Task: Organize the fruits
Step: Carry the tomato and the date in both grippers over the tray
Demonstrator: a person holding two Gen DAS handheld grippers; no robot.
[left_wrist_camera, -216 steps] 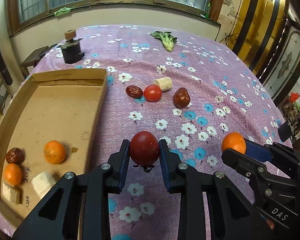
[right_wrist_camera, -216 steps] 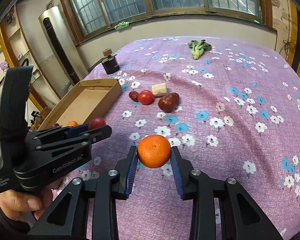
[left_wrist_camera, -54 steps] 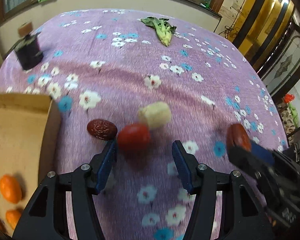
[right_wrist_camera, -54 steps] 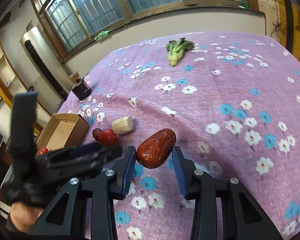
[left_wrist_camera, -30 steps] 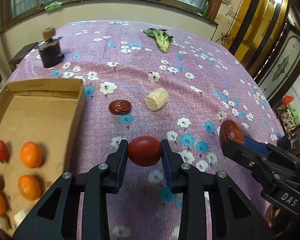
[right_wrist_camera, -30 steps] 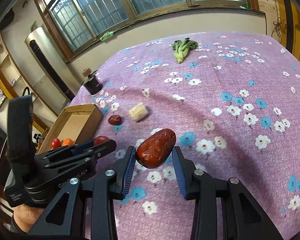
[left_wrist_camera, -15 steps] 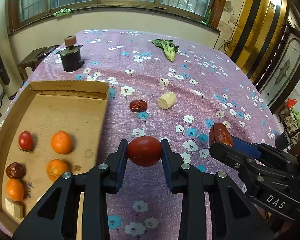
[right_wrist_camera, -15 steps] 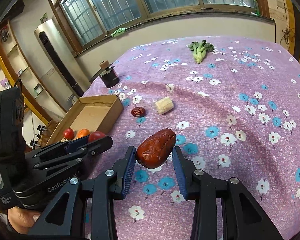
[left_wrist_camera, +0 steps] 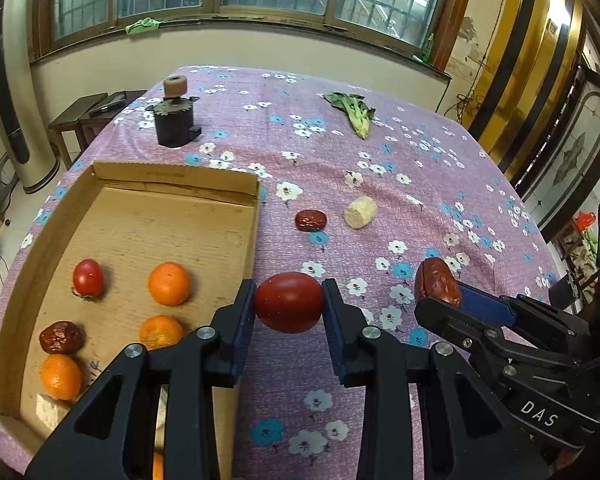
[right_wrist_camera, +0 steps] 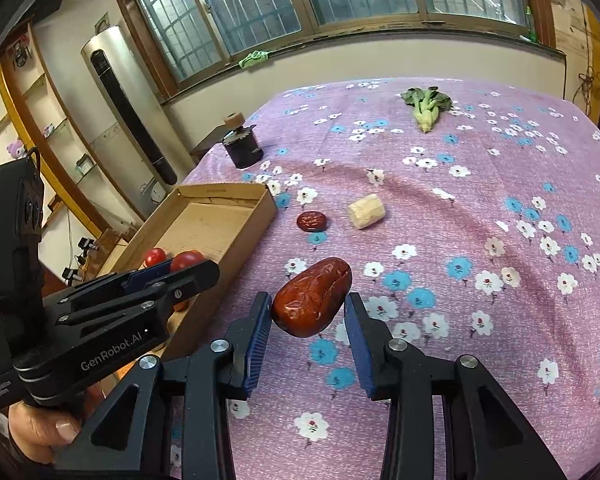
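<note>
My left gripper [left_wrist_camera: 289,304] is shut on a red tomato [left_wrist_camera: 289,302], held above the cloth beside the right wall of the cardboard box [left_wrist_camera: 255,232]. My right gripper [right_wrist_camera: 308,318] is shut on a large red date [right_wrist_camera: 311,297], held above the cloth; it also shows in the left wrist view [left_wrist_camera: 437,282]. The box holds a small tomato [left_wrist_camera: 88,277], several oranges [left_wrist_camera: 169,283], a date [left_wrist_camera: 61,337] and a pale chunk [left_wrist_camera: 51,407]. On the cloth lie a small date [left_wrist_camera: 310,220] and a pale corn piece [left_wrist_camera: 360,211].
The table has a purple flowered cloth [left_wrist_camera: 400,208]. A dark jar with a cork top [left_wrist_camera: 174,113] stands at the far left. A leafy green vegetable [left_wrist_camera: 354,110] lies at the far side. The box also shows in the right wrist view [right_wrist_camera: 244,232].
Both grippers have drawn back toward the near side and left with their fruit. More of the box and its contents shows now.
</note>
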